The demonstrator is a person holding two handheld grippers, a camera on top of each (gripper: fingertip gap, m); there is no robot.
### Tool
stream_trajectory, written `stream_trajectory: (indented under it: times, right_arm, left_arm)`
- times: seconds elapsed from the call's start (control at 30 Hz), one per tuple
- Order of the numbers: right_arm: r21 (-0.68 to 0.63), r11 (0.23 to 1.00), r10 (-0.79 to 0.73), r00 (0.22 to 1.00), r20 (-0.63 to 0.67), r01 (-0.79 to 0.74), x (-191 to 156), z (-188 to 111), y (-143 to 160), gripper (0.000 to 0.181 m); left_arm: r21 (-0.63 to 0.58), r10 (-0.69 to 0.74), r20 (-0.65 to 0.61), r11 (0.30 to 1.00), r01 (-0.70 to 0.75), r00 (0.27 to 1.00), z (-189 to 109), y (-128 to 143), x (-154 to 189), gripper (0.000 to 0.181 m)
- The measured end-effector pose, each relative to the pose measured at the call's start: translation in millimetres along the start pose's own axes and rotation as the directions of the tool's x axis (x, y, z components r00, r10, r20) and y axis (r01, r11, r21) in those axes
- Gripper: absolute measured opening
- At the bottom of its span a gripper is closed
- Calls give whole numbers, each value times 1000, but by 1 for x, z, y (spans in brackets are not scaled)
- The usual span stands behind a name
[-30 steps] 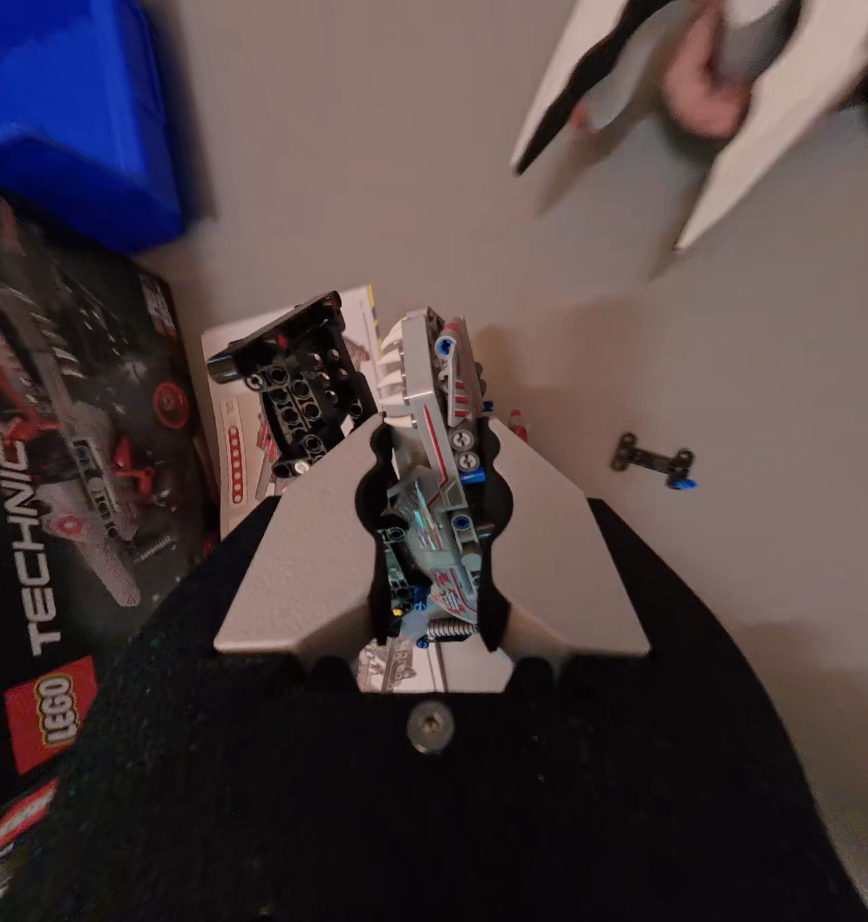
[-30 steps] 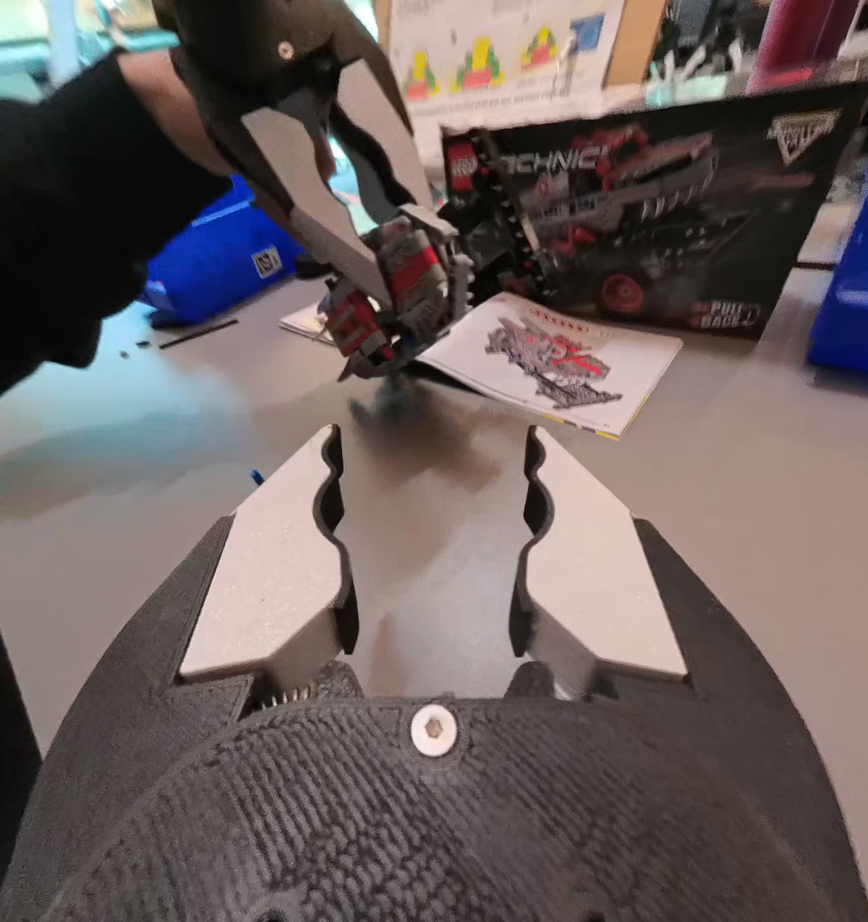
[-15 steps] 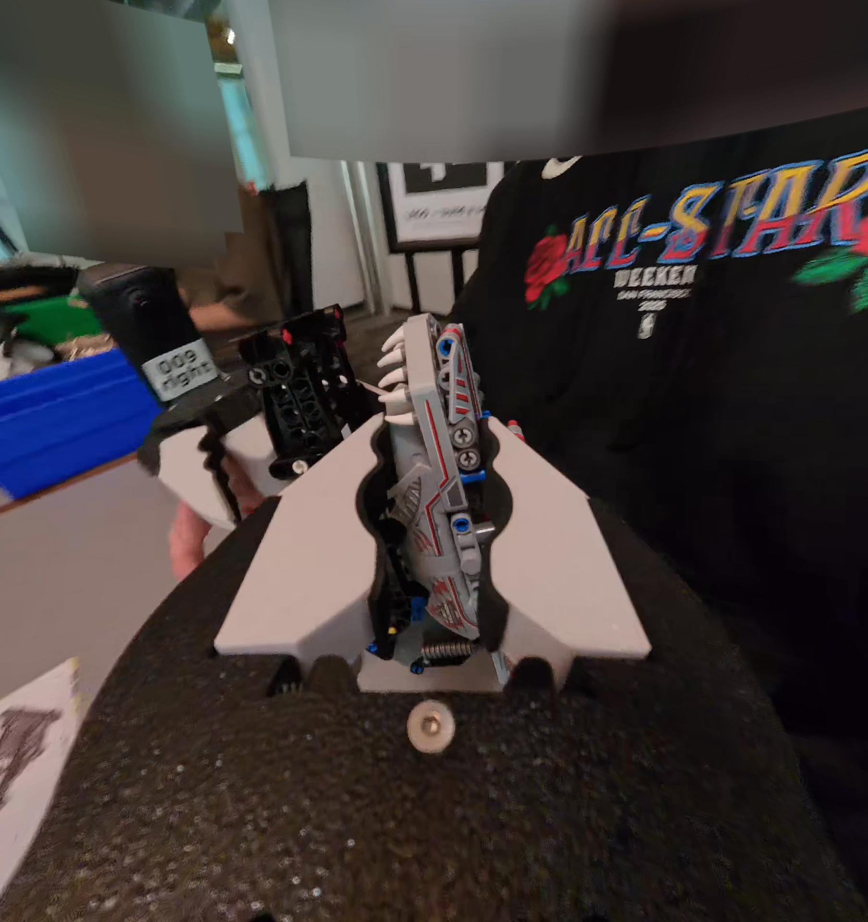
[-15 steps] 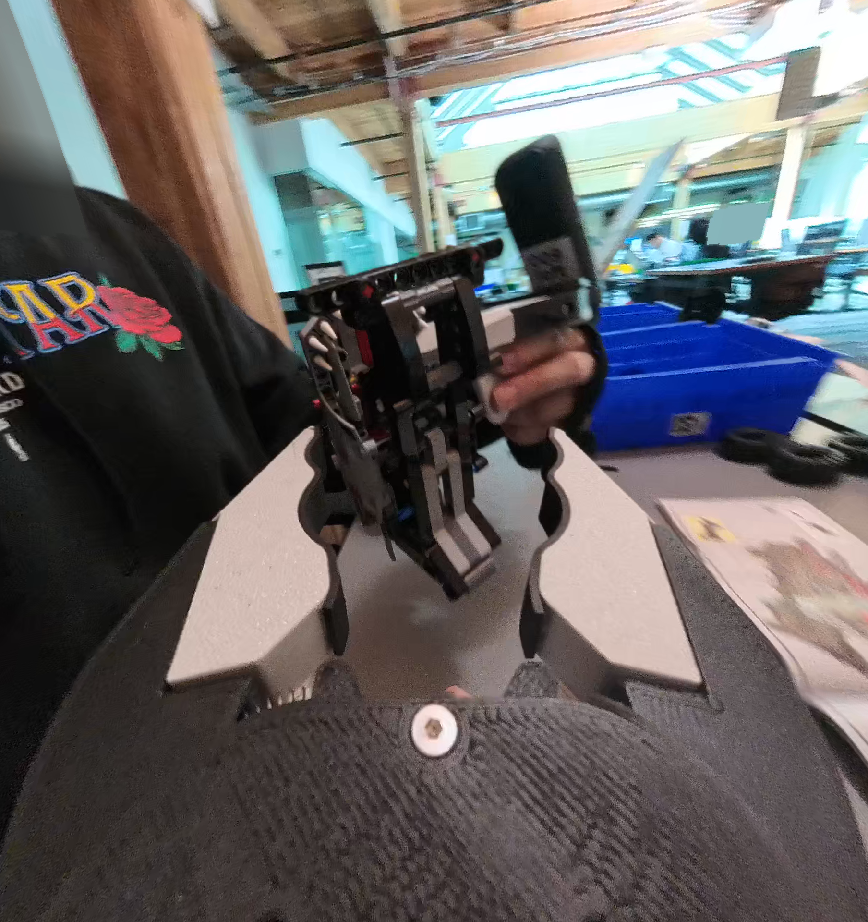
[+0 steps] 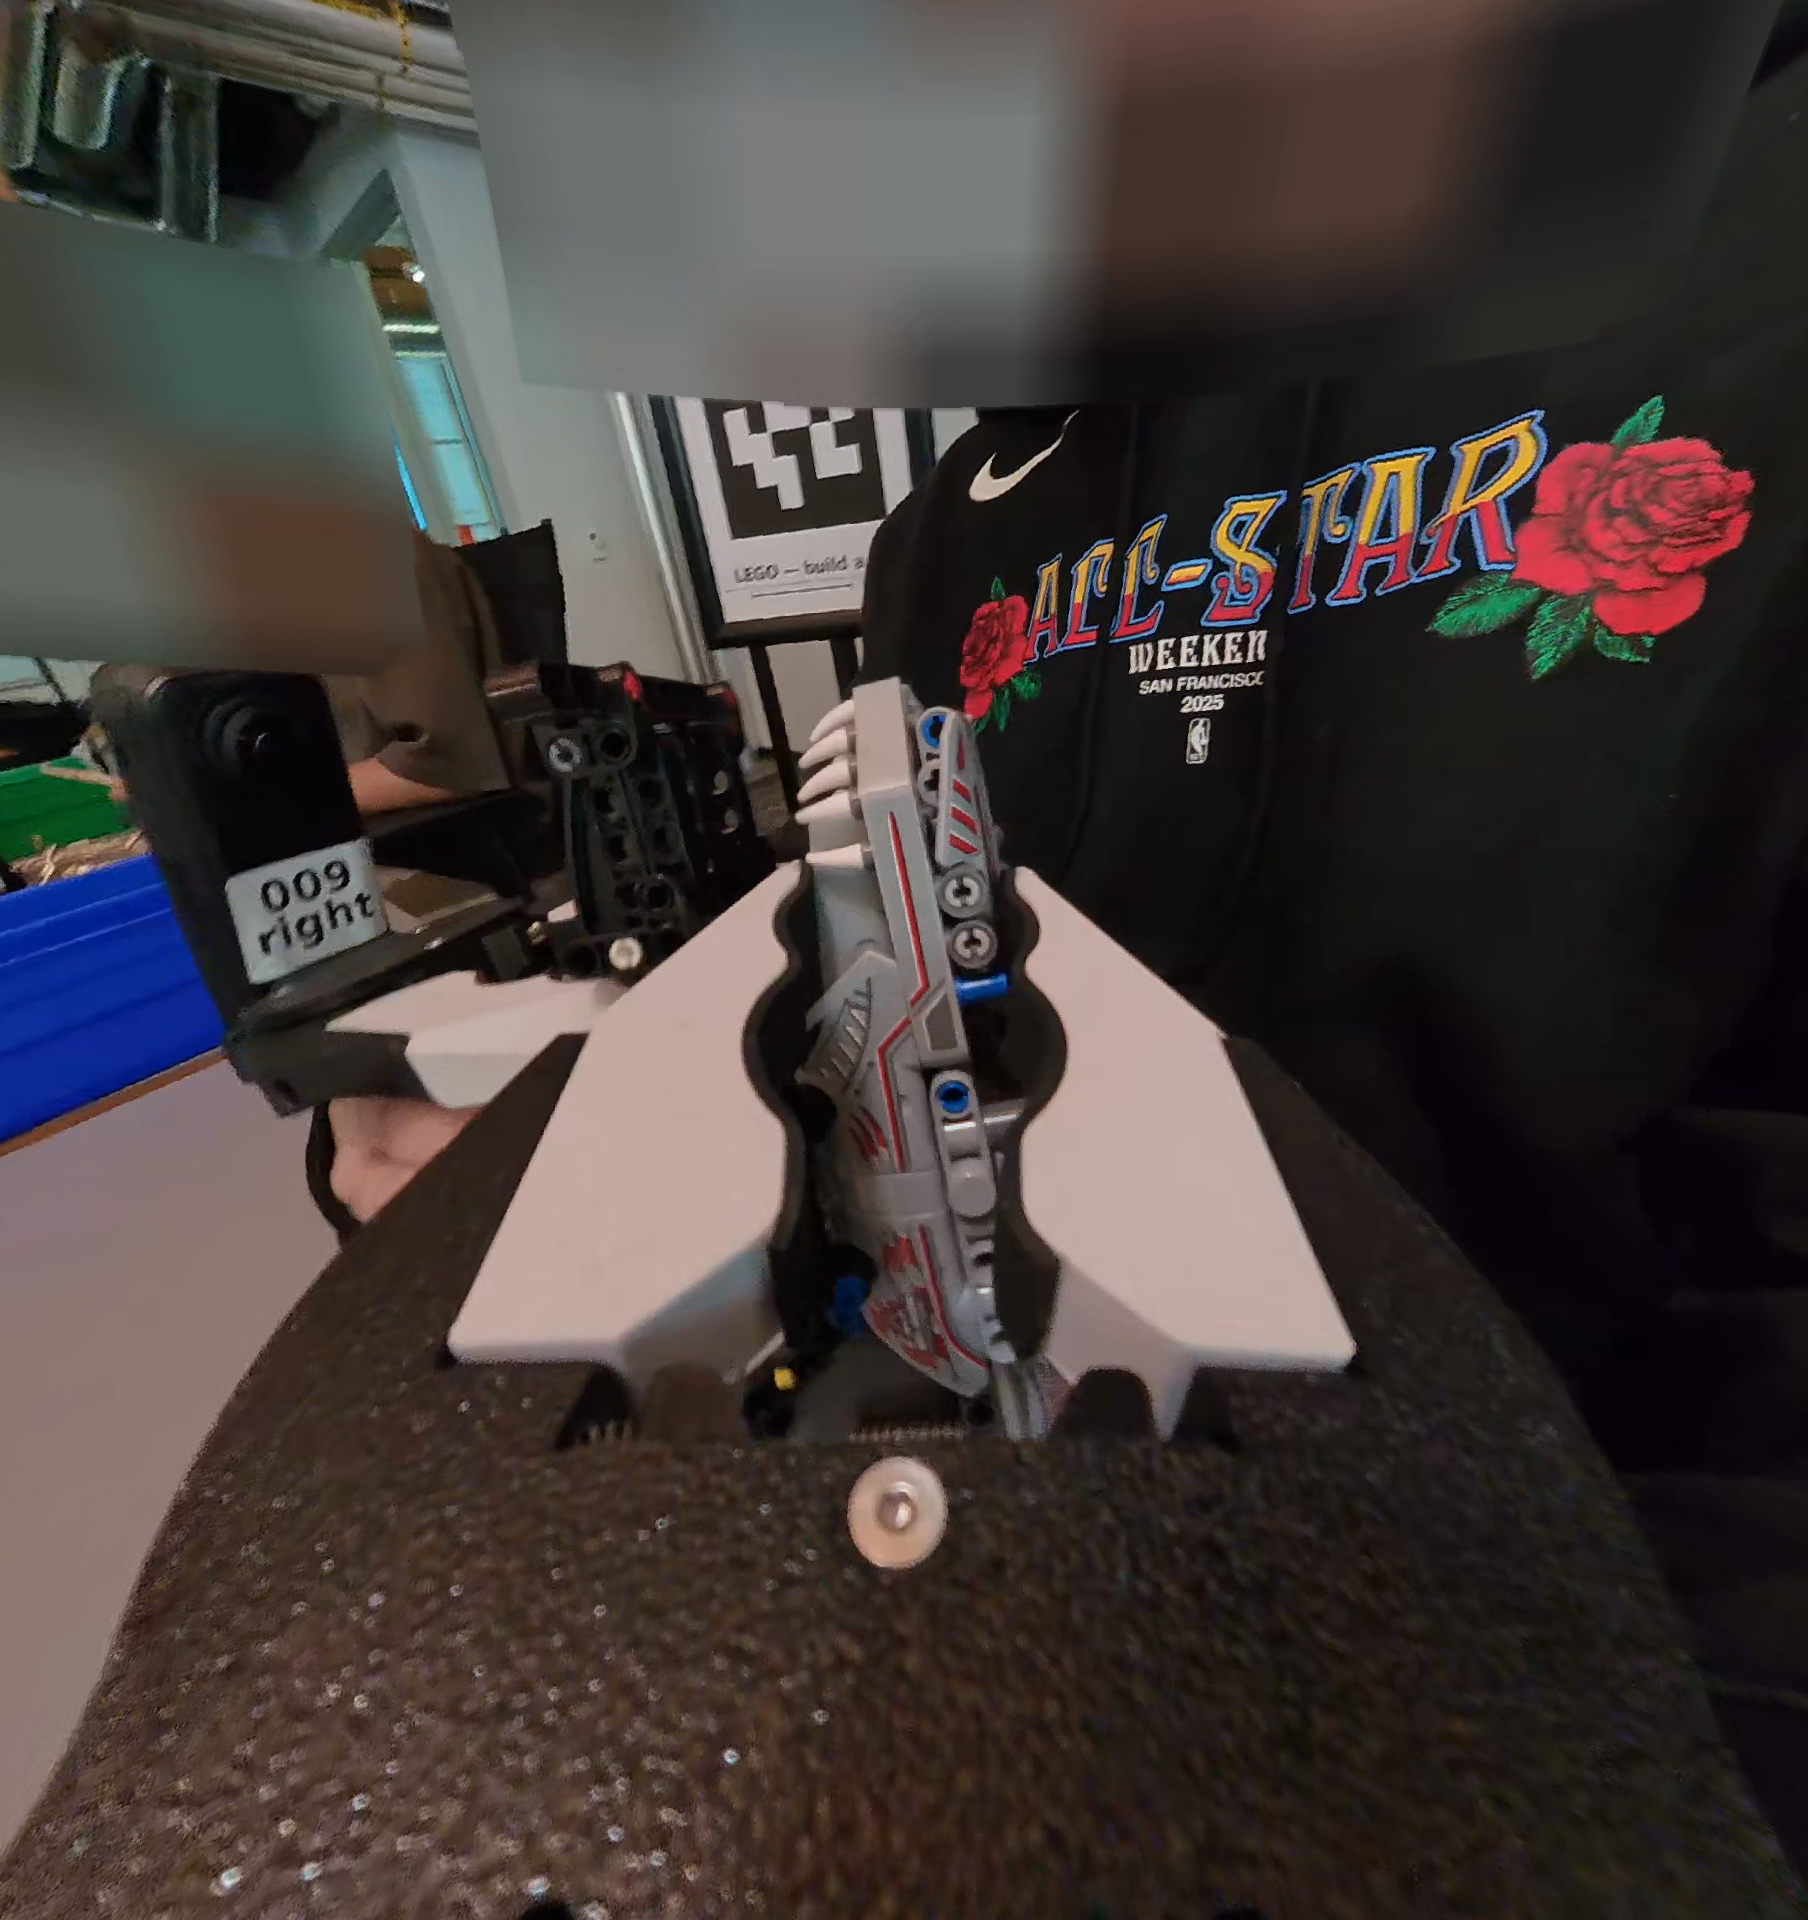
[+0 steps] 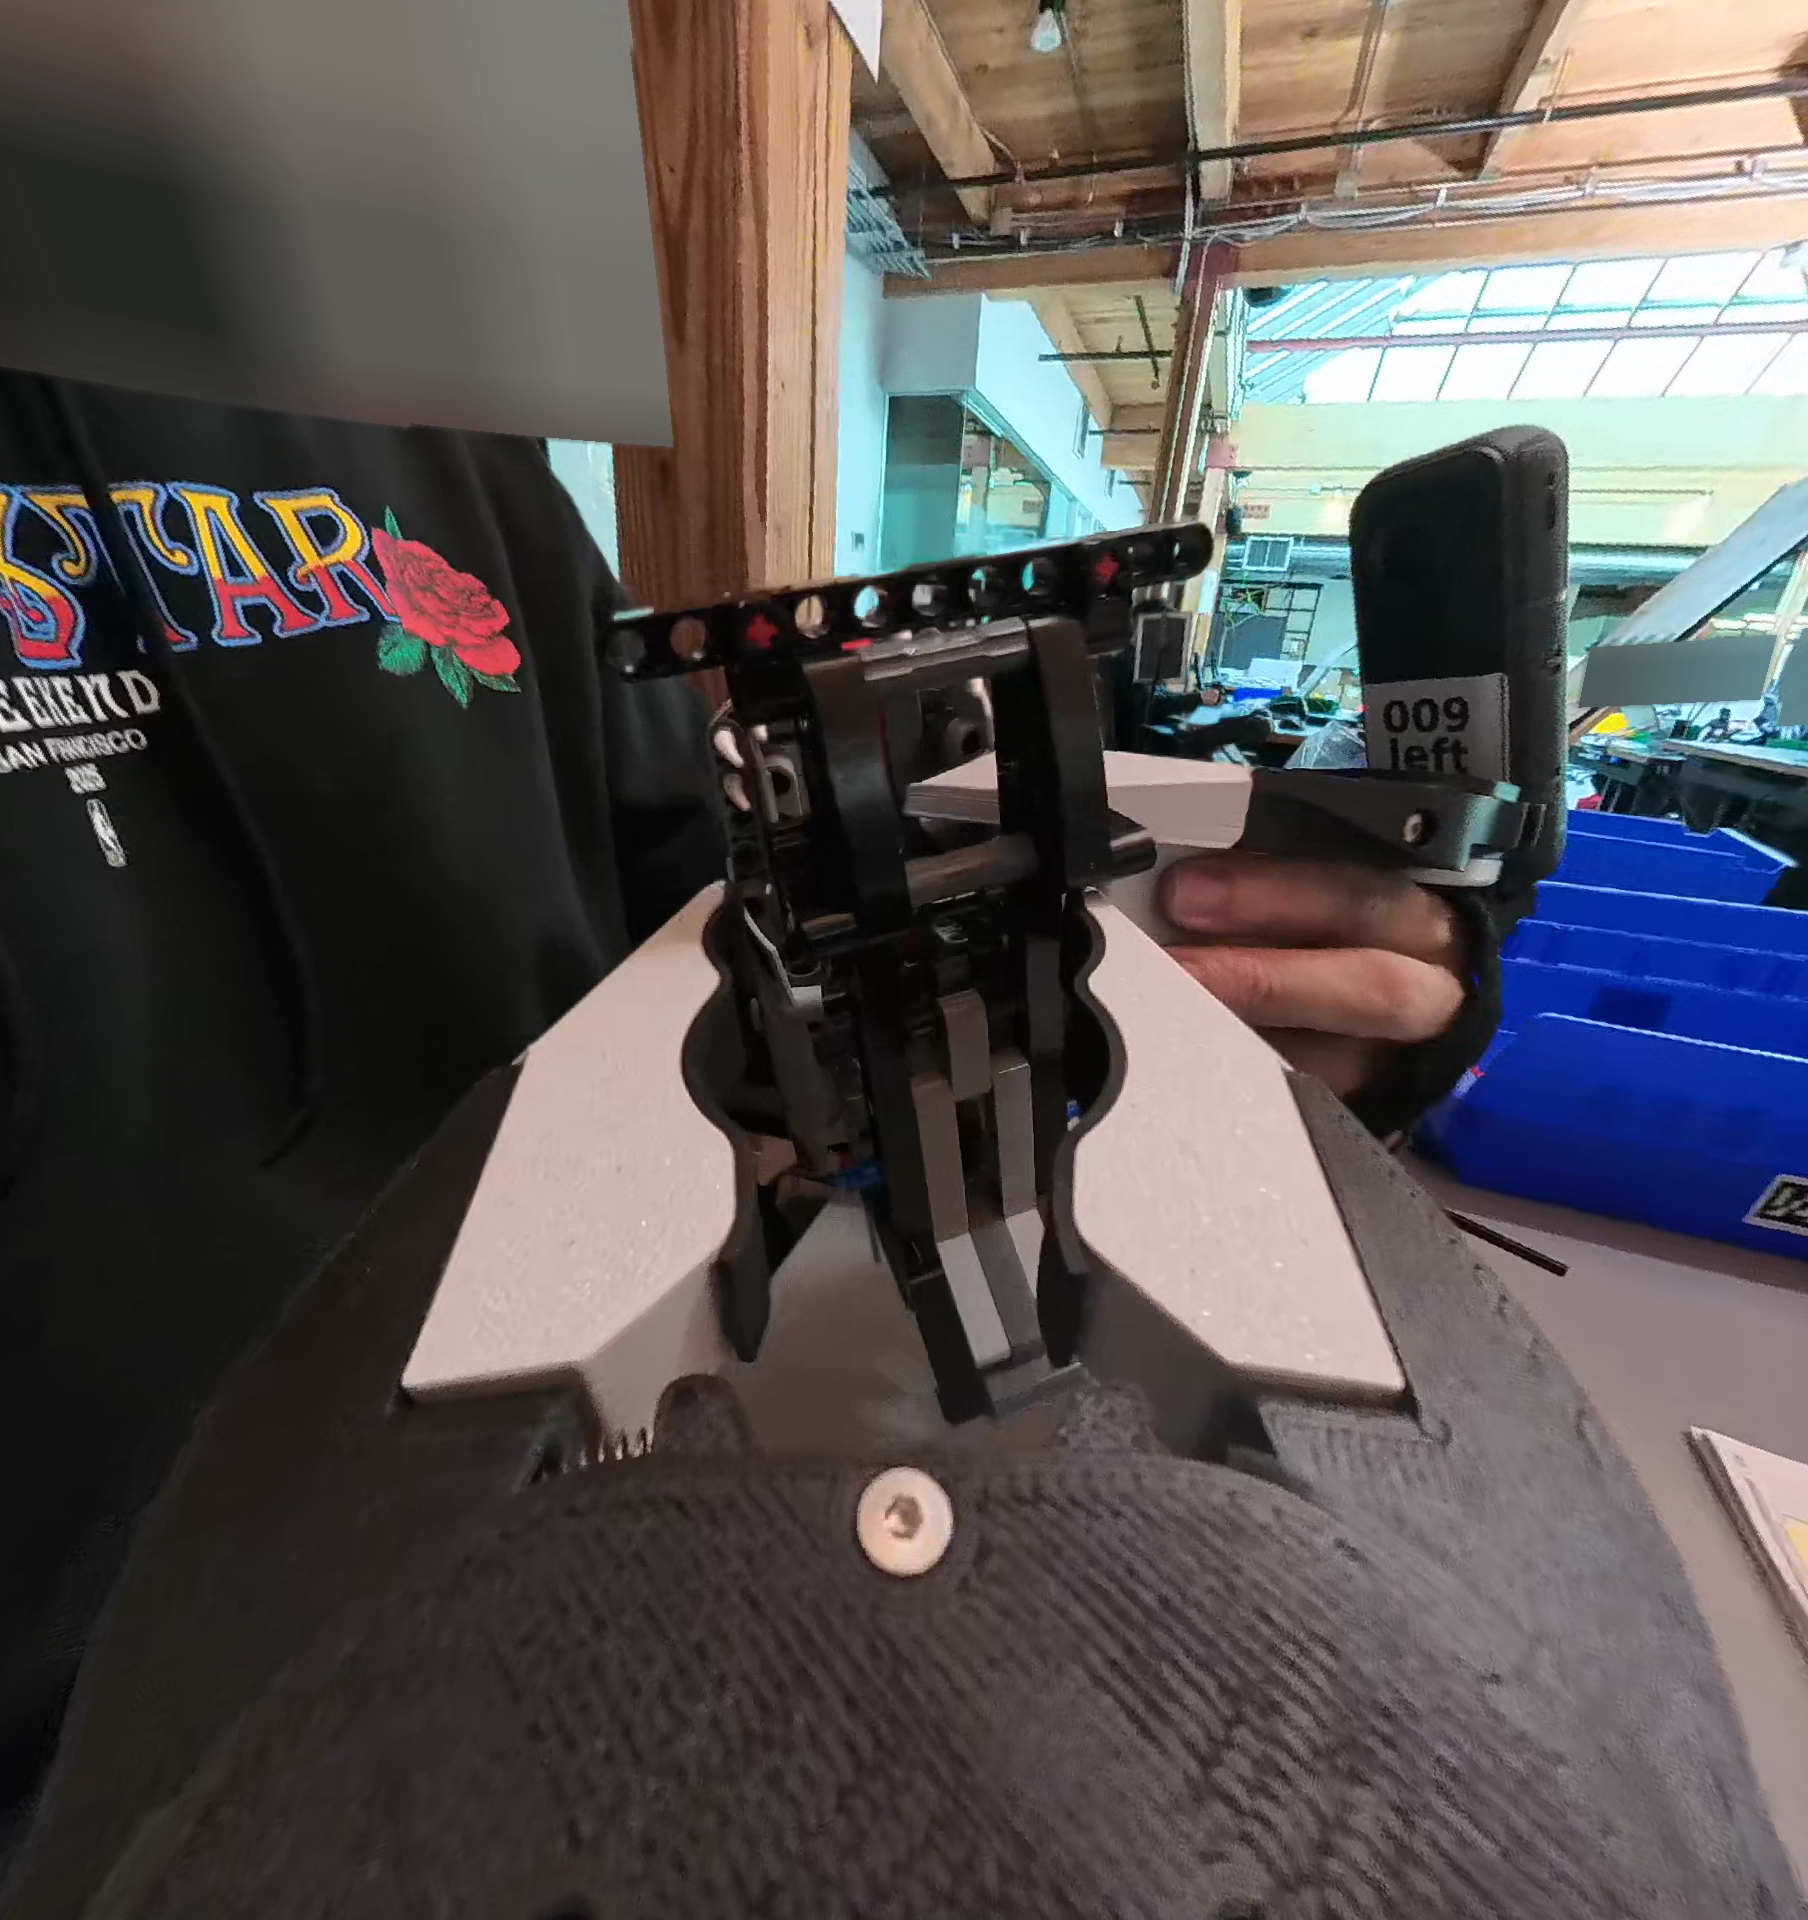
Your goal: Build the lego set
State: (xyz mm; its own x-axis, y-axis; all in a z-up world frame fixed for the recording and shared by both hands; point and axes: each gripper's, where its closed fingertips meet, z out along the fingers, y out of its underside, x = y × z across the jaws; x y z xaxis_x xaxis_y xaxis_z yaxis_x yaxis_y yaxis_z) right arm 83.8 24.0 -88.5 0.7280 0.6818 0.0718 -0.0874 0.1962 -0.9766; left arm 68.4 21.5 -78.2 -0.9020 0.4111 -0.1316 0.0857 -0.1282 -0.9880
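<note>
The lego model (image 5: 905, 1081), a part-built grey body w/ red-striped panels, white teeth at its top end and a black beam frame behind, is now up in the air in front of the person's black sweatshirt (image 5: 1399, 831), no longer low over the table (image 5: 100, 1351) and booklet (image 6: 1804, 1558) as it was 1 s ago. The left gripper (image 5: 905, 1039) has it, jaws closed most of the way and pinching the grey side panels, same hold as before. The change is on the other side: the right gripper (image 6: 895, 1091), wide open and empty over the table 1 s ago, has come up and its jaws have narrowed around the model's black underside; in the right wrist view the pads sit v. close to the frame on both sides, but I can't tell if they actually press it or just bracket it. The black holed beam (image 6: 910, 613) stands out across the top, clear of the jaws. The person's hand (image 6: 1315, 966) shows behind, on the left gripper's handle. Blue bins (image 6: 1658, 1039) sit on the table beyond. Judgement: the build is mid-way, and this looks like a regrip or a two-handed brace, prob. so one side can be freed to take the next part or turn the model; a loose hold here could let it slip.
</note>
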Motion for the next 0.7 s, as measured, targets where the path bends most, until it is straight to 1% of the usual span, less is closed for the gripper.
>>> stream_trajectory:
  times: [0.03, 0.17, 0.23, 0.33, 0.4, 0.43, 0.47, 0.5, 0.53, 0.6, 0.63, 0.67, 0.7]
  right_arm:
    - [-15, 1000, -27, 999, -23, 27, 3, -2, 2, 52]
    - [-58, 998, -31, 996, -88, 26, 13, -9, 9, 52]
    - [-74, 997, -48, 989, -141, 37, 21, -16, 15, 52]
    - [-139, 989, -89, 959, -270, 53, 39, -30, 23, 51]
    - [-244, 965, -184, 905, -383, 93, 51, -37, 29, 51]
    - [-322, 940, -253, 864, -435, 113, 58, -41, 34, 51]
    - [-414, 902, -328, 818, -472, 122, 65, -45, 40, 51]
    - [-516, 848, -406, 777, -482, 123, 71, -50, 50, 51]
    - [-617, 778, -480, 747, -460, 120, 76, -53, 61, 51]
    - [-749, 650, -586, 712, -387, 128, 81, -55, 79, 52]
    - [-788, 604, -605, 711, -358, 117, 83, -55, 87, 52]
    - [-817, 567, -607, 723, -329, 104, 83, -54, 94, 52]
    - [-843, 529, -620, 723, -304, 100, 83, -55, 99, 52]
  left_arm:
    - [-10, -11, 29, 1000, 12, 1000, -2, 2, -2, 32]
    - [-67, -21, 167, 997, 32, 986, -15, 14, -12, 33]
    - [-97, -23, 273, 994, 52, 962, -27, 21, -21, 35]
    - [-144, -8, 454, 986, 82, 891, -49, 33, -36, 40]
    - [-177, 10, 586, 977, 116, 810, -68, 42, -44, 42]
    - [-200, 30, 652, 971, 134, 758, -78, 46, -47, 46]
    - [-219, 53, 688, 966, 137, 724, -83, 49, -46, 57]
    - [-231, 71, 702, 964, 132, 709, -83, 51, -42, 62]
    - [-242, 89, 713, 962, 125, 695, -82, 52, -39, 61]
    - [-292, 140, 753, 947, 135, 643, -84, 62, -38, 61]
    - [-328, 166, 768, 932, 157, 619, -85, 71, -39, 64]
    - [-360, 188, 774, 916, 177, 605, -84, 79, -38, 72]
    - [-374, 205, 786, 909, 185, 583, -85, 84, -38, 76]
